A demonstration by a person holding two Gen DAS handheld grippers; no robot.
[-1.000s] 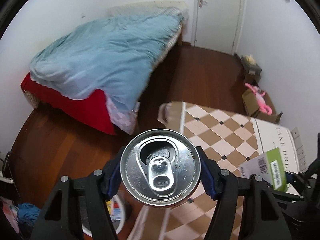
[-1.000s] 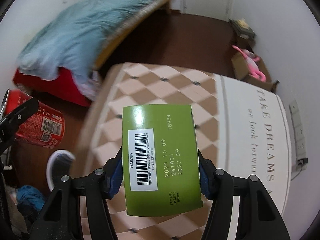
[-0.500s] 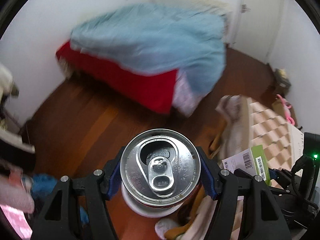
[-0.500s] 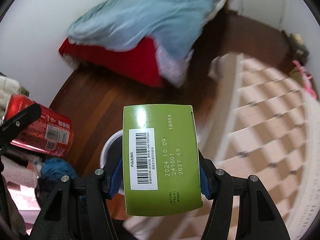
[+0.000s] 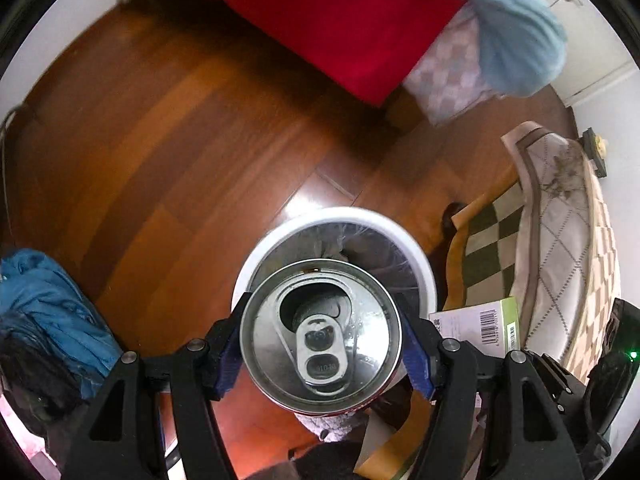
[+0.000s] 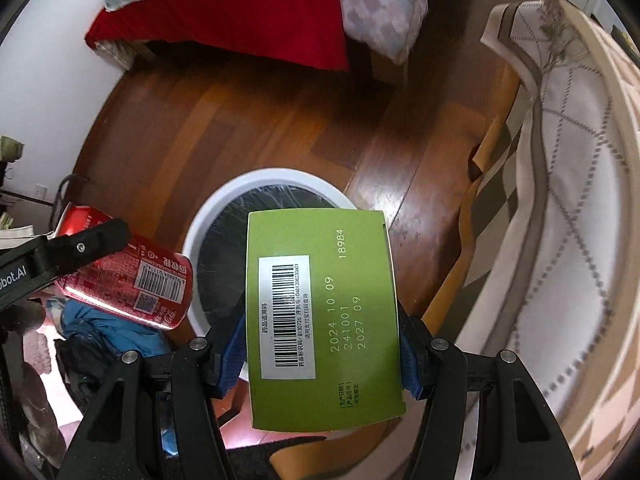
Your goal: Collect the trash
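My left gripper (image 5: 320,344) is shut on an opened red soda can (image 5: 320,336), whose silver top faces the camera. The can hangs over a white round bin (image 5: 416,264) with a dark liner, standing on the wooden floor. My right gripper (image 6: 322,352) is shut on a green carton (image 6: 352,320) with a barcode label. In the right wrist view the carton hangs above the near edge of the bin (image 6: 208,216), and the red can (image 6: 132,276) with the left gripper's finger across it shows at the left. In the left wrist view the carton (image 5: 484,328) appears at the right.
A table with a checked and quilted cloth (image 6: 560,200) stands to the right of the bin. A bed with a red sheet (image 5: 360,20) and a blue blanket lies at the back. Blue cloth (image 5: 48,304) and other clutter lie at the left on the floor.
Both grippers have tilted down and swung left from the table to the floor. The white bin has come into full view under the can and the carton. Both holds are unchanged.
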